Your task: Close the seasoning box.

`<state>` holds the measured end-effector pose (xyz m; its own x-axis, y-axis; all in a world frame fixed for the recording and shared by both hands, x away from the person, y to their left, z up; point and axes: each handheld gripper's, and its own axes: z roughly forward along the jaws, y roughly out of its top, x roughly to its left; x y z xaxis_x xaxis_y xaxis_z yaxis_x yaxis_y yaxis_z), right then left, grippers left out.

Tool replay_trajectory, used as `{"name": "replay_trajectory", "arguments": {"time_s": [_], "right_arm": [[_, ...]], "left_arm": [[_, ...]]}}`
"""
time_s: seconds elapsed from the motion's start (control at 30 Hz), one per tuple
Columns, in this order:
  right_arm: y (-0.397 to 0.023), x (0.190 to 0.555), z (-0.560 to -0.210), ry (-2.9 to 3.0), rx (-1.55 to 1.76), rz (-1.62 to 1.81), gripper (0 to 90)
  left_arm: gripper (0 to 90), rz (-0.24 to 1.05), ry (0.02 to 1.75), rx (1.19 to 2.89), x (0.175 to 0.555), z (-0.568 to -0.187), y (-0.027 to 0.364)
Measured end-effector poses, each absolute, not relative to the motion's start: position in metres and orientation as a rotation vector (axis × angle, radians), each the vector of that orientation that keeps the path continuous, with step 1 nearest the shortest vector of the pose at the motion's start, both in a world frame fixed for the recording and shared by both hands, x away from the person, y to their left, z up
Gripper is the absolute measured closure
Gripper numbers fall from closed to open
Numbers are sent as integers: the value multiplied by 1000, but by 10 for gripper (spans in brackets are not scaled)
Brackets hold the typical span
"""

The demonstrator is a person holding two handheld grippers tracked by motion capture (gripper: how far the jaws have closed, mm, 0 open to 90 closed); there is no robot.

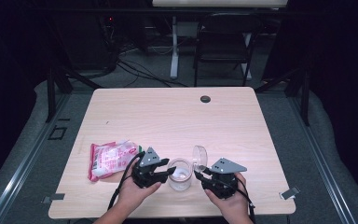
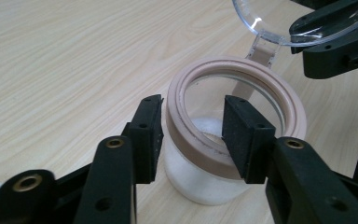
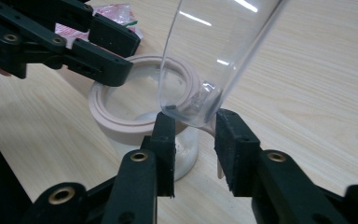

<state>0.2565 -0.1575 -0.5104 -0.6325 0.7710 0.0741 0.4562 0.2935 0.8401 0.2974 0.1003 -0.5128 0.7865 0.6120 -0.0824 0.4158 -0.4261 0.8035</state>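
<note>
While the jar (image 2: 223, 154) rim was clamped by the left gripper (image 2: 191, 135), its stiff, slippery lid (image 3: 214, 56) was pinched by the right gripper (image 3: 193, 140).

light wood table (image 1: 168, 116) sitting on grey floor (image 1: 28, 140), dark grommet hole (image 1: 205, 99) near its far edge. black folding chair (image 1: 223, 42) standing behind it beside a white desk leg (image 1: 174, 46). cables (image 1: 135, 70) trailing across floor. surroundings staying dark.
</note>
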Motion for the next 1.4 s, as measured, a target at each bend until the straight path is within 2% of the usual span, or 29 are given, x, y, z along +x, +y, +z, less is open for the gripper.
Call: {"name": "replay_trajectory", "arguments": {"time_s": [0.23, 1.1, 1.4], "right_arm": [[-163, 265, -513, 2196, 1156, 1312, 743], [-176, 316, -515, 2150, 1276, 1449, 748], [-178, 328, -515, 2157, 1283, 1454, 749]], "left_arm": [[551, 295, 779, 2053, 294, -509, 107], [527, 436, 981, 1967, 293, -509, 175], [537, 439, 1010, 1950, 292, -512, 191]]}}
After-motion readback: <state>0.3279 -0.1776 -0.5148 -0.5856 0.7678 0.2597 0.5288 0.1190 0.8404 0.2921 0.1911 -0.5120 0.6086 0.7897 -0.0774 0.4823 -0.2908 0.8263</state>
